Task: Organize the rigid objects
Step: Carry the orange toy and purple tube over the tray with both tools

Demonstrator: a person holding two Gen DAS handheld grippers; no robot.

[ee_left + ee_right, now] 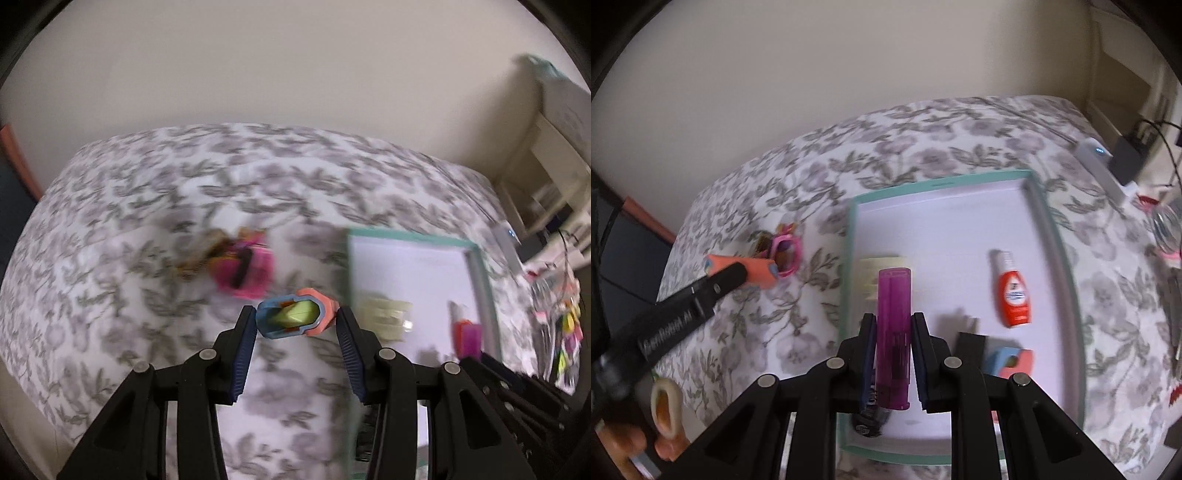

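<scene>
the flowered bedspread is filling most of both views, blurred in the left wrist picture. on it the teal-rimmed tray is lying to the right, its near edge cut off behind your right gripper.

your right gripper is pinching a purple lighter upright between its pads, hanging over the near left part of the tray. your left gripper is gripping a small orange and blue case across its ends, over the bedspread just left of the tray; something yellow-green is showing inside it, too small to name.

in the tray an orange bottle is lying toward the right, a pale yellow item is half hidden behind the lighter, and an orange and blue object is partly covered by the gripper.

far left, a pink-framed cluster is sitting on the bedspread, too smeared to make out.
</scene>
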